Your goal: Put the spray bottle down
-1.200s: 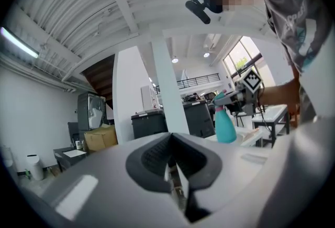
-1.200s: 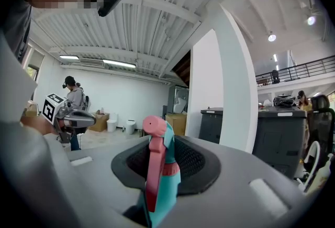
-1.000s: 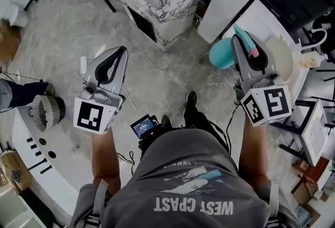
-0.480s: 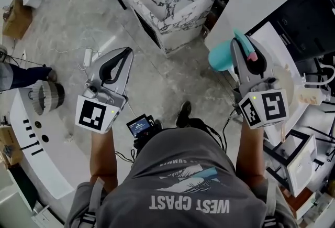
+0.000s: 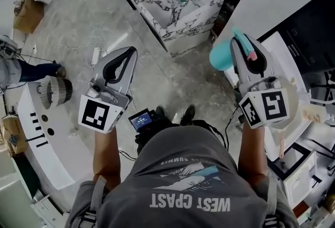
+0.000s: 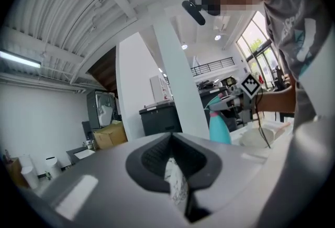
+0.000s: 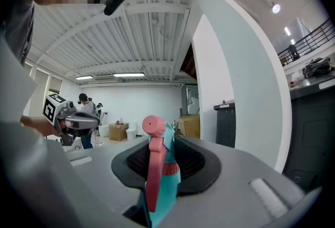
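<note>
Whole view swung round over the last second: the marble sink block (image 5: 178,4) slid closer to the right claw (image 5: 242,39), so the person's turning, not setting anything down. That claw's still clamped on the spray bottle (image 5: 220,58), teal body hanging off its left side. Left claw (image 5: 129,53) is closed, empty. I'd say the put-down is still ahead.

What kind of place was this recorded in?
Probably a warehouse-style workshop or showroom: a marbled sink unit standing loose, a cardboard box on the ground, and a corrugated metal ceiling overhead.

change | marble sink (image 5: 178,9) shifted right | ribbed drum (image 5: 56,90) higher
</note>
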Action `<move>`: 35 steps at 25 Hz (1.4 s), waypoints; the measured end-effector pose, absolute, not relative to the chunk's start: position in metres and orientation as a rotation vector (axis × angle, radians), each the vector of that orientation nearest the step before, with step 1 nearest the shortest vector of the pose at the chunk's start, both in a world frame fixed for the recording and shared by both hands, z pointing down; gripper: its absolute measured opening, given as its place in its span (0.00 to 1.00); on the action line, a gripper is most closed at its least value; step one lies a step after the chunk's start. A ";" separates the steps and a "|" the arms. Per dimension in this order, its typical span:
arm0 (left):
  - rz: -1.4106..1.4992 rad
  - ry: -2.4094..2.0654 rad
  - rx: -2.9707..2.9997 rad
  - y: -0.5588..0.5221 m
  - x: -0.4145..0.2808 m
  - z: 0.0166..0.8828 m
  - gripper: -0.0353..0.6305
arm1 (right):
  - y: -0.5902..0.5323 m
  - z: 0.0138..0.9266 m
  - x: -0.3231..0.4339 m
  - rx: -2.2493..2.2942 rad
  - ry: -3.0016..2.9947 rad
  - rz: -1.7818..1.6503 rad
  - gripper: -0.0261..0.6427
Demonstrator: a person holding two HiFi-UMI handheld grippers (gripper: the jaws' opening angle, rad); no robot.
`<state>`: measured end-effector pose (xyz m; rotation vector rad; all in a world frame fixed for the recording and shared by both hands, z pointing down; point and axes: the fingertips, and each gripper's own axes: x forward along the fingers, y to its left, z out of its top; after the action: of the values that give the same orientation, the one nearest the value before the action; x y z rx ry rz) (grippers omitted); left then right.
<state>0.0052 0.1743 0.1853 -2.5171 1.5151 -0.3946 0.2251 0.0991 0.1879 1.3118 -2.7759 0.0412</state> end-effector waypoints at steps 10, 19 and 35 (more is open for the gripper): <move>-0.298 1.408 -2.558 0.103 -0.001 0.194 0.06 | 0.057 0.203 0.224 1.398 -2.701 0.054 0.18; -0.199 1.216 -2.673 0.001 -0.020 0.181 0.06 | 0.003 0.188 0.204 1.565 -2.563 0.051 0.18; -0.134 1.084 -2.759 -0.092 -0.099 0.184 0.06 | -0.068 0.176 0.134 1.714 -2.437 0.023 0.18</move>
<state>-0.0988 -0.0917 0.1836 -2.7592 1.0842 -0.1341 0.1339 -0.0679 0.1758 1.7145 -2.4366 0.0231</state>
